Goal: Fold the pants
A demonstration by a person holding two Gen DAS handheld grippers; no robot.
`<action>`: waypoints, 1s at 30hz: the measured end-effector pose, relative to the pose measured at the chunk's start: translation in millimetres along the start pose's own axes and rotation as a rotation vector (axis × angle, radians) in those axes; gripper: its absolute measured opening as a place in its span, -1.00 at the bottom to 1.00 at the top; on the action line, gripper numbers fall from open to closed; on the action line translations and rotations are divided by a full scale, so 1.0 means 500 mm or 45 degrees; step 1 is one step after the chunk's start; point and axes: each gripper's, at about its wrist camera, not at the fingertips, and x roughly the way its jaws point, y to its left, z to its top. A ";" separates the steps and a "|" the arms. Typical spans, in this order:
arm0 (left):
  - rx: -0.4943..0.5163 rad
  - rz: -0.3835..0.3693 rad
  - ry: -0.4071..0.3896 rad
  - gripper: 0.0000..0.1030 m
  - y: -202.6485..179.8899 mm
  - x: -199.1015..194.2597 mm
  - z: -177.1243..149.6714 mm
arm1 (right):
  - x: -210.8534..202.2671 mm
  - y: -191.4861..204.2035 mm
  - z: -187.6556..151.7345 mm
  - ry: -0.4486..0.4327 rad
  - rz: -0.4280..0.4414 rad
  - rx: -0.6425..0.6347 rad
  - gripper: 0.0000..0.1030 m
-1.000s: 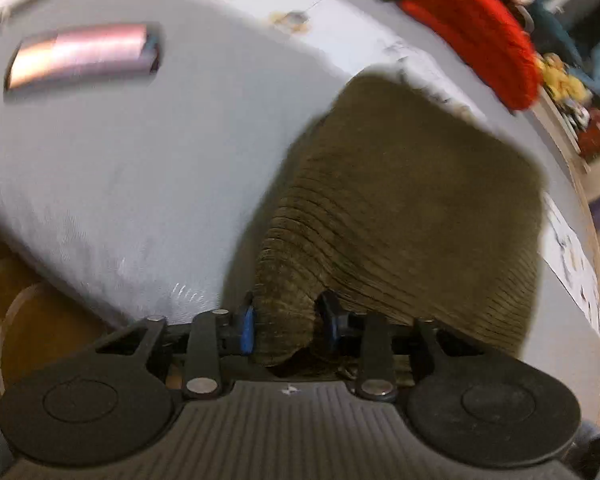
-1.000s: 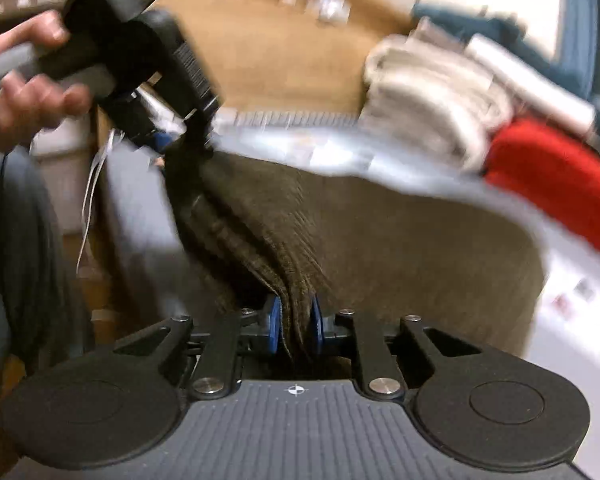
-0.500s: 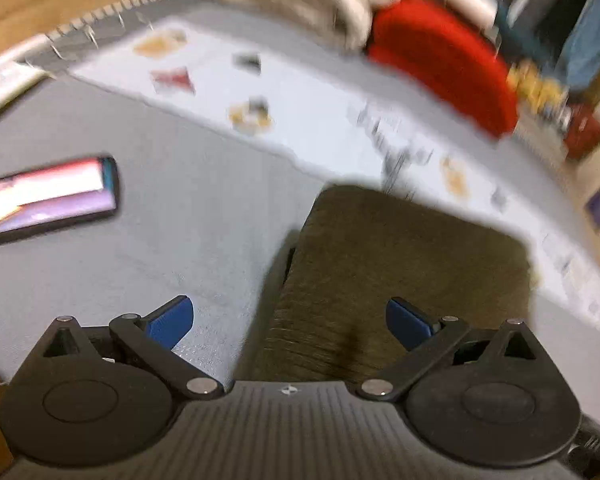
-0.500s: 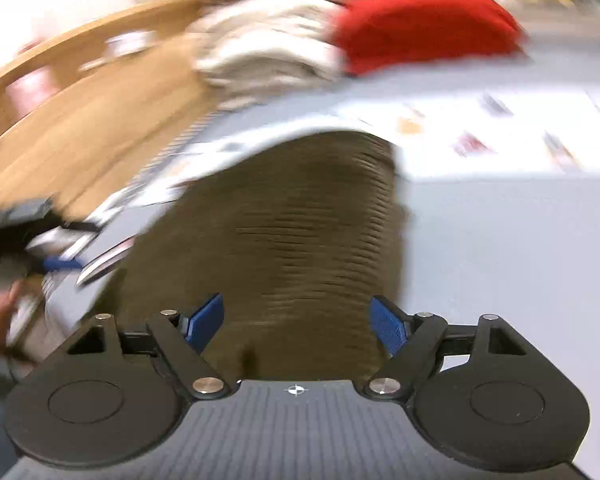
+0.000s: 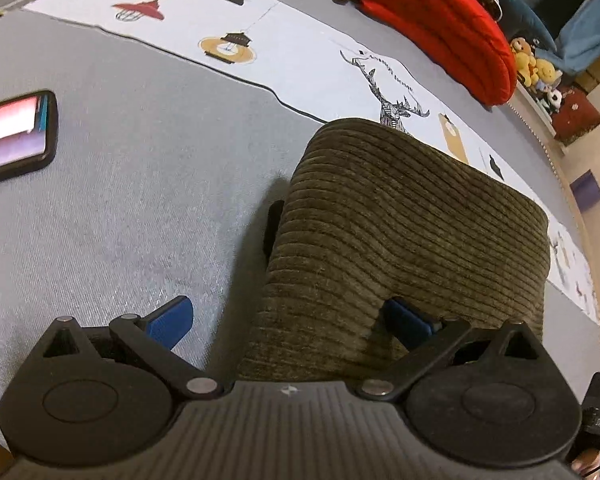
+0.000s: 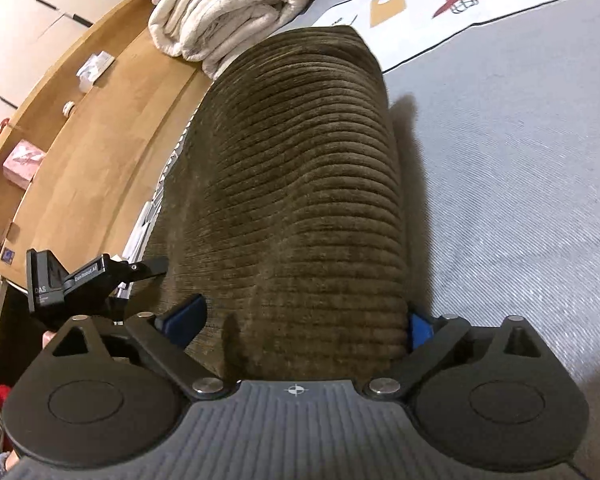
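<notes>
The bed (image 5: 148, 184), covered in grey cloth, fills most of both views, with a pale printed sheet (image 5: 300, 60) of lamps and a stag running across it from ten o'clock to three o'clock in the left wrist view. On the grey cloth lie the pants (image 5: 400, 240), olive-brown corduroy folded into a thick block; in the left wrist view they take up the centre and run toward four o'clock, and in the right wrist view they stretch from the centre up to twelve o'clock, their far end near a rolled cream blanket (image 6: 220, 12) at eleven o'clock. A red cushion (image 5: 448, 24) sits at one o'clock in the left wrist view, and a wooden headboard (image 6: 84, 136) curves along nine to eleven o'clock in the right wrist view. The left gripper (image 5: 288, 320) stands wide open, its jaws having just been opening: one blue pad is over bare grey cloth at seven o'clock, the other over the corduroy at five o'clock, with the near edge of the fold between them and neither pad pressing it. The right gripper (image 6: 300, 320) is likewise spread wide, its jaws having just been opening, with the near end of the fold between the pads but not pinched. A phone (image 5: 12, 136) with a lit screen lies at nine o'clock in the left wrist view, well apart from the pants.
</notes>
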 end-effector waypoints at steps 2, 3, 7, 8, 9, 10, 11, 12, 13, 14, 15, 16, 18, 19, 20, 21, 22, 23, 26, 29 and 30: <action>0.009 0.005 0.002 1.00 -0.004 0.000 0.003 | 0.003 0.006 -0.004 -0.007 -0.005 -0.023 0.99; 0.008 0.004 0.005 1.00 -0.004 0.000 0.003 | 0.008 0.009 -0.007 -0.010 -0.015 -0.034 0.99; -0.007 -0.002 0.032 1.00 0.000 0.006 0.010 | 0.022 0.032 -0.003 -0.006 -0.077 -0.081 0.99; 0.005 0.006 0.030 1.00 -0.003 0.005 0.011 | 0.025 0.040 -0.004 -0.001 -0.098 -0.101 0.96; 0.027 0.019 0.022 1.00 -0.007 0.005 0.011 | 0.027 0.050 -0.006 -0.006 -0.145 -0.142 0.86; 0.058 0.039 0.007 1.00 -0.016 0.003 0.011 | 0.031 0.060 -0.007 -0.012 -0.189 -0.180 0.61; 0.085 0.052 -0.006 0.97 -0.023 0.002 0.010 | 0.031 0.066 -0.009 -0.015 -0.193 -0.198 0.42; 0.105 0.053 -0.016 0.87 -0.030 0.000 0.009 | 0.029 0.065 -0.009 -0.025 -0.182 -0.187 0.29; 0.117 0.035 -0.019 0.79 -0.034 -0.003 0.009 | 0.027 0.062 -0.008 -0.030 -0.172 -0.170 0.15; 0.116 0.006 -0.016 0.60 -0.037 -0.005 0.010 | 0.026 0.061 -0.007 -0.036 -0.172 -0.164 0.09; 0.112 -0.015 -0.014 0.51 -0.039 -0.006 0.012 | 0.024 0.061 -0.008 -0.042 -0.175 -0.165 0.07; 0.118 -0.012 -0.018 0.51 -0.044 -0.005 0.012 | 0.024 0.065 -0.010 -0.048 -0.184 -0.179 0.04; 0.144 0.016 -0.032 0.50 -0.056 -0.003 0.011 | 0.025 0.078 -0.013 -0.053 -0.211 -0.228 0.03; 0.156 0.023 -0.038 0.49 -0.061 -0.003 0.010 | 0.025 0.082 -0.014 -0.051 -0.220 -0.240 0.02; 0.167 0.034 -0.044 0.49 -0.066 -0.003 0.009 | 0.028 0.088 -0.011 -0.047 -0.224 -0.239 0.02; 0.174 0.045 -0.048 0.49 -0.070 -0.002 0.008 | 0.027 0.088 -0.010 -0.044 -0.220 -0.233 0.01; 0.175 0.050 -0.049 0.49 -0.072 -0.002 0.007 | 0.025 0.084 -0.010 -0.044 -0.217 -0.230 0.01; 0.173 0.053 -0.047 0.49 -0.073 -0.002 0.008 | 0.024 0.082 -0.010 -0.045 -0.214 -0.228 0.00; 0.171 0.058 -0.045 0.49 -0.074 -0.002 0.008 | 0.022 0.080 -0.009 -0.048 -0.209 -0.216 -0.01; 0.183 0.069 -0.049 0.49 -0.079 -0.003 0.008 | 0.021 0.080 -0.008 -0.055 -0.205 -0.205 -0.03; 0.185 0.072 -0.049 0.49 -0.080 -0.003 0.008 | 0.019 0.079 -0.009 -0.059 -0.203 -0.204 -0.03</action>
